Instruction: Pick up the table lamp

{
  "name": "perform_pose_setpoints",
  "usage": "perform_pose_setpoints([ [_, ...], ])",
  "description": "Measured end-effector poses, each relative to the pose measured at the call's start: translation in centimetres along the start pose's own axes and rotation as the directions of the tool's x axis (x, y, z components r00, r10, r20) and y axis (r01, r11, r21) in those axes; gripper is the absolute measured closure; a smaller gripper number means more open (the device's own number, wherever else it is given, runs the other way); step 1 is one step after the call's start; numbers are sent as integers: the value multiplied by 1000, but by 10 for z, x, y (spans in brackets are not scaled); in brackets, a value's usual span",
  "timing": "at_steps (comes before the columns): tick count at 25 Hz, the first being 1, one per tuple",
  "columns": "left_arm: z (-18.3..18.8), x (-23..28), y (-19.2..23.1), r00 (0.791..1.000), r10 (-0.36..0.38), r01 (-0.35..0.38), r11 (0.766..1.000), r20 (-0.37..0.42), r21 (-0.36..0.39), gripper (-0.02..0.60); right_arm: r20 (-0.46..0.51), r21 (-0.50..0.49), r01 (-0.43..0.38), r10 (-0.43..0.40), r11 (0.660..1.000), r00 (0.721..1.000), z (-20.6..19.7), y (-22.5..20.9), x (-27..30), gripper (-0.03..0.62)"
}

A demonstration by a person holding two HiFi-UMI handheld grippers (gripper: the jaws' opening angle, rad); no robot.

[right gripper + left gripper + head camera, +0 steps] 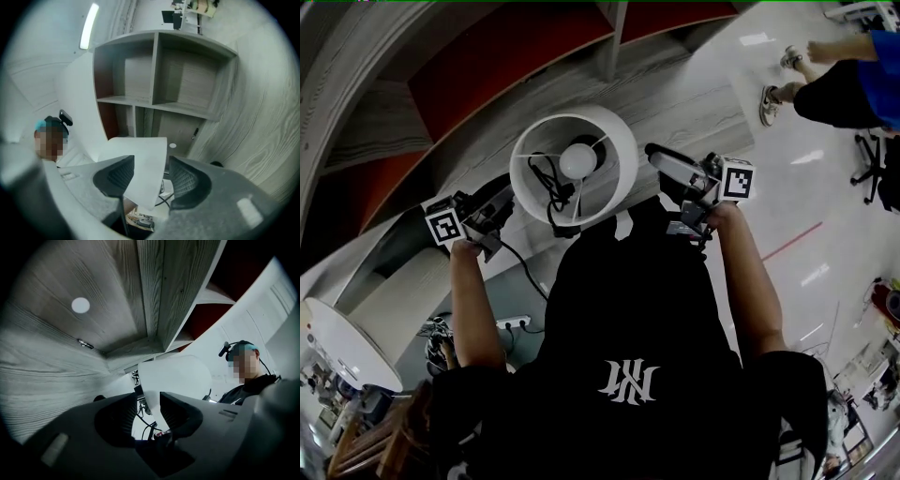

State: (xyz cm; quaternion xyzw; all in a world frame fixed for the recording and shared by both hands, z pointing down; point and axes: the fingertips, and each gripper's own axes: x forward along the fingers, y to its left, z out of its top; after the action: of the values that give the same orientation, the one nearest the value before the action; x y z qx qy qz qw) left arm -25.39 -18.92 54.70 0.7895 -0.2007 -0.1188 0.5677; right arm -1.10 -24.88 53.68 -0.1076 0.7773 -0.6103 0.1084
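left gripper (147, 404): jaws partly apart and clamping nothing; the thin wall of the shade (173, 376) stands between them, against one pad and clear of the other.
right gripper (152, 171): jaws spread wide; the shade's wall is between them, close to one pad with a gap to the other; nothing is gripped.
pads (123, 414): dark and finely ribbed, set in smooth grey moulded jaws.
marker cube (737, 178): white with a black square pattern, one on each gripper.
table lamp (619, 141): just in front of the person, between the two grippers, one at each side of its shade; the base is hidden, so I cannot tell whether it is standing.
shade shape: round drum, open at the top, smooth matt white.
bulb (577, 159): white globe at the shade's centre.
cord (546, 180): black, looped inside the shade.
shelf unit (694, 108): grey wood-grain boards with red back panels (506, 66).
floor (806, 234): glossy, pale, with bright reflections.
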Motion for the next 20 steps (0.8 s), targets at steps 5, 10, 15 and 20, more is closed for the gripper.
perform_pose_setpoints([
  [5,-9,5,7,999,-40,38,998,-31,-59,395,31,73,-83,80,994,996,-2,1,-1,373],
  [10,-11,10,9,998,-66,64,992,-16,-106,364,43,127,-114,109,985,993,-6,-5,-1,373],
  [15,-8,9,6,992,-122,126,977,32,-169,353,16,135,-125,124,983,992,-16,-4,4,373],
  [20,-7,15,0,985,-165,170,967,42,-191,345,-7,139,-136,139,981,990,-22,-1,8,374],
])
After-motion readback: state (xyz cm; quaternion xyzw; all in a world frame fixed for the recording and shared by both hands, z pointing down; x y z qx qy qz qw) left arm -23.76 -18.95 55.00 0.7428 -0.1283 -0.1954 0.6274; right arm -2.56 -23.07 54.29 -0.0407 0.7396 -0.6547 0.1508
